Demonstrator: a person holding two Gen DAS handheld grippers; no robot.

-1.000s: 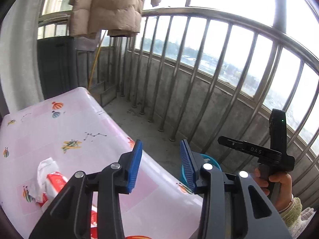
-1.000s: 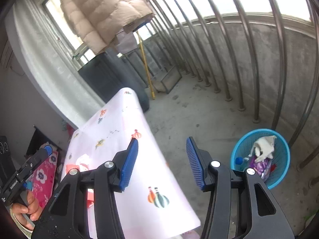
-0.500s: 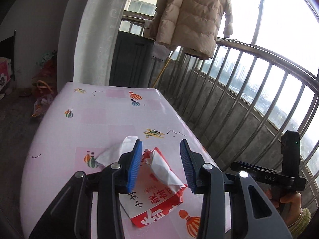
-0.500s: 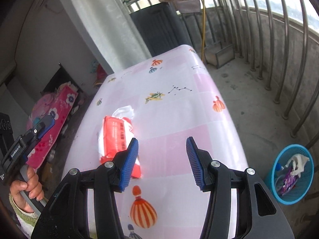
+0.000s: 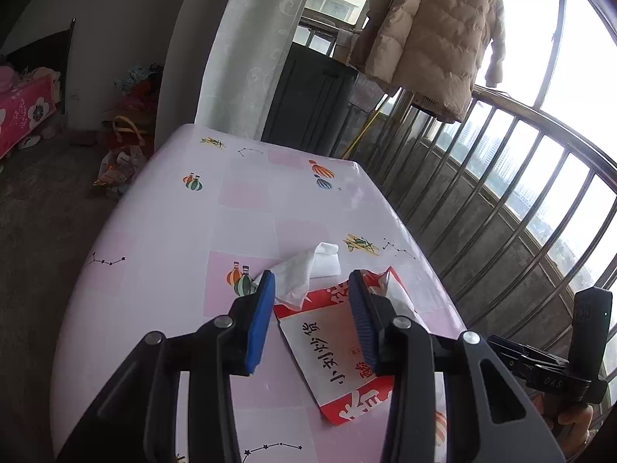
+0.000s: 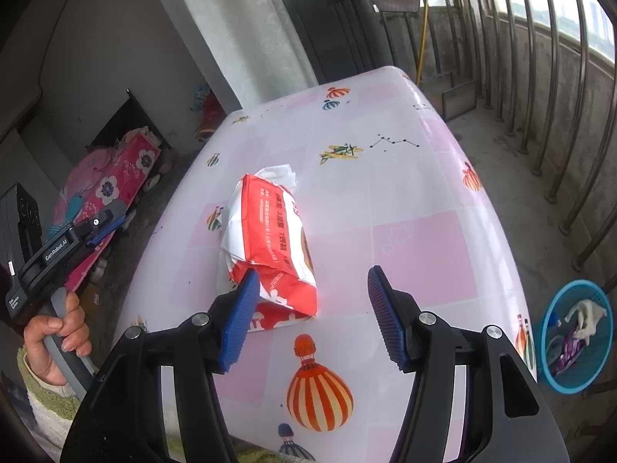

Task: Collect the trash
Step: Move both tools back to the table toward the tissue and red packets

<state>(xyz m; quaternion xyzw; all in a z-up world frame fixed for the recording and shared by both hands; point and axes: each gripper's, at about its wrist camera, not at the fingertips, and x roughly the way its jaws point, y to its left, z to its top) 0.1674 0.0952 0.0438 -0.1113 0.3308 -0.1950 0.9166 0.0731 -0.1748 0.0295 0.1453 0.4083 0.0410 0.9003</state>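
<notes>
A red and white tissue pack [image 6: 270, 231] lies on the pink patterned table [image 6: 405, 200], and it also shows in the left wrist view [image 5: 331, 351]. A crumpled white tissue [image 5: 308, 266] lies on the table at the pack's far end, seen also in the right wrist view [image 6: 279, 173]. My left gripper [image 5: 312, 324] is open and empty, hovering over the pack and tissue. My right gripper [image 6: 312, 316] is open and empty, just above the pack's near end. A blue trash basket [image 6: 574, 335] with trash in it stands on the floor to the right of the table.
A metal balcony railing [image 5: 520, 193] runs along the right side. A beige down coat [image 5: 435, 34] hangs above a dark cabinet [image 5: 312, 96]. Bags and clutter [image 5: 123, 142] lie on the floor at the left.
Both grippers have swung from the railing and floor side toward the table and now hover over the tissue pack. Both stay open.
</notes>
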